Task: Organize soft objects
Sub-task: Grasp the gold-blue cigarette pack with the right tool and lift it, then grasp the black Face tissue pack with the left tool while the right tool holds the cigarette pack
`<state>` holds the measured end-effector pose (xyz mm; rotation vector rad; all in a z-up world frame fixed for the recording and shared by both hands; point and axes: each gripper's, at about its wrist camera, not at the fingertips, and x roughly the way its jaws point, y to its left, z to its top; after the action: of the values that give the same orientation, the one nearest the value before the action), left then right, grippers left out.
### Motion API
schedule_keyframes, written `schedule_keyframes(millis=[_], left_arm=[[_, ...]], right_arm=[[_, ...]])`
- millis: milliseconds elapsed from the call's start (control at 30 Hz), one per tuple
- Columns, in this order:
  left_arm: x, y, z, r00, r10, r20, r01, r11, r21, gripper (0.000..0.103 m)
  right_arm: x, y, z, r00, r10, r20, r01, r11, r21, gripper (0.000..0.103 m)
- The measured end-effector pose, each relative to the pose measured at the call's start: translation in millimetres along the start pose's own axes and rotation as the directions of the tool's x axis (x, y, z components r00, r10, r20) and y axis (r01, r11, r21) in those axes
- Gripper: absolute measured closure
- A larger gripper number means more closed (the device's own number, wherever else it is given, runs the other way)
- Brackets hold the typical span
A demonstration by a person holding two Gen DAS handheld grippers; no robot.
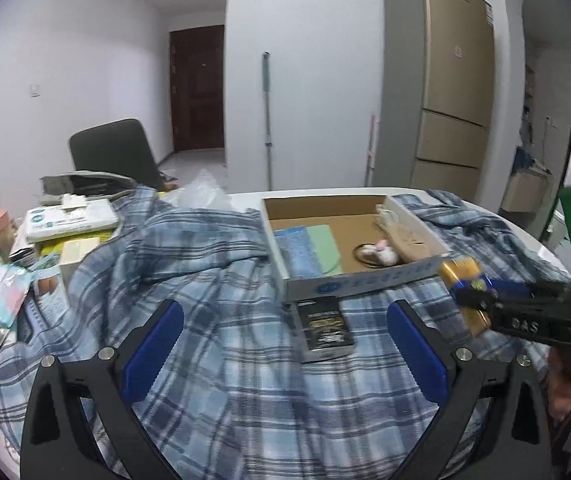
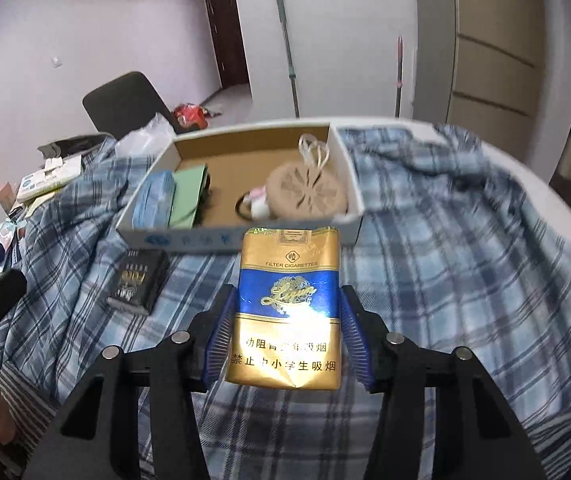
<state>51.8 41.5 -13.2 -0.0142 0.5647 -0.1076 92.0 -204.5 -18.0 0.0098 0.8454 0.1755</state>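
Observation:
My right gripper (image 2: 285,320) is shut on a gold and blue soft cigarette pack (image 2: 287,304) and holds it above the plaid cloth (image 2: 445,280), just in front of the shallow cardboard box (image 2: 241,238). The held pack also shows in the left wrist view (image 1: 465,284). The box holds a blue cloth stack (image 2: 155,200), a green pad (image 2: 187,196), a round tan sachet (image 2: 305,192) and a small pink item. A black cigarette pack (image 2: 137,280) lies on the cloth left of the held one. My left gripper (image 1: 285,344) is open and empty above the cloth near that black pack (image 1: 325,328).
Boxes, packets and papers (image 1: 45,240) pile at the table's left side. A dark chair (image 1: 113,152) stands behind the table. A mop pole (image 1: 267,120) leans on the far wall beside a tall fridge (image 1: 437,92). The white table edge (image 2: 557,184) curves at right.

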Motion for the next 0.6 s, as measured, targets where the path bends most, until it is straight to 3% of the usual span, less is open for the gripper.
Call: schedule_keyframes(millis=[233, 367, 400, 533, 600], left_arm=[[17.8, -27.3, 25.8, 0.995, -0.07, -0.066, 0.069, 0.998, -0.007, 0.009], [42.7, -38.6, 32.8, 0.988, -0.038, -0.15, 0.038, 0.999, -0.002, 0.033], [52.7, -42.2, 33.7, 0.981, -0.02, -0.194, 0.023, 1.0, 0.01, 0.034], [68.3, -43.1, 35.7, 0.967, -0.071, -0.243, 0.061, 0.997, -0.049, 0.034], [74.0, -44.9, 37.5, 0.966, -0.065, -0.249, 0.057, 0.998, -0.038, 0.034]], right_arm=[[-6.8, -7.7, 24.8, 0.998, -0.013, 0.068, 0.016, 0.999, -0.044, 0.053], [-2.9, -7.1, 32.7, 0.997, 0.003, 0.075, 0.002, 0.998, -0.067, 0.053], [-1.8, -6.4, 34.7, 0.998, 0.015, 0.069, -0.01, 0.997, -0.072, 0.053], [-0.1, -1.9, 42.9, 0.997, 0.064, 0.05, -0.059, 0.994, -0.089, 0.053], [-0.2, 0.2, 47.0, 0.996, 0.06, 0.065, -0.053, 0.993, -0.107, 0.053]])
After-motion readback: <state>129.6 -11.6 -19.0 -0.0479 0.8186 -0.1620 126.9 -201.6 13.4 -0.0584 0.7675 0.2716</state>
